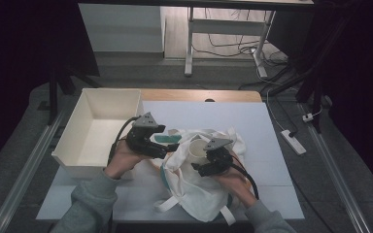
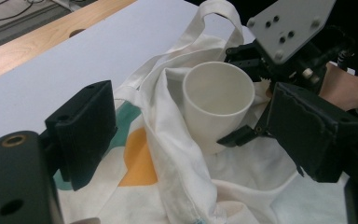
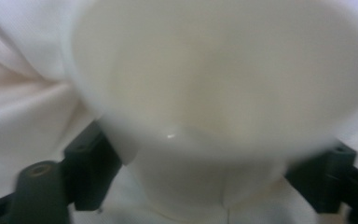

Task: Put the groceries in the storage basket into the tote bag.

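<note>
A white cup (image 1: pixel 196 147) (image 2: pixel 216 100) (image 3: pixel 214 93) lies tilted at the mouth of a white cloth tote bag (image 1: pixel 199 194) (image 2: pixel 168 186) with a teal and orange print. My right gripper (image 1: pixel 200 162) (image 2: pixel 240 95) (image 3: pixel 205 177) has the cup's lower body between its jaws, which stand open at either side of it. My left gripper (image 1: pixel 172 148) (image 2: pixel 196 126) is at the bag's left edge. Its jaws are wide open with a raised fold of the bag's rim between them, not pinched.
A deep white box (image 1: pixel 70 126) stands at the table's left, just behind my left hand. The bag's handles (image 1: pixel 167 204) trail toward the front edge. White table cover (image 1: pixel 252 121) stretches to the right and back. A power strip (image 1: pixel 294 141) lies on the floor at right.
</note>
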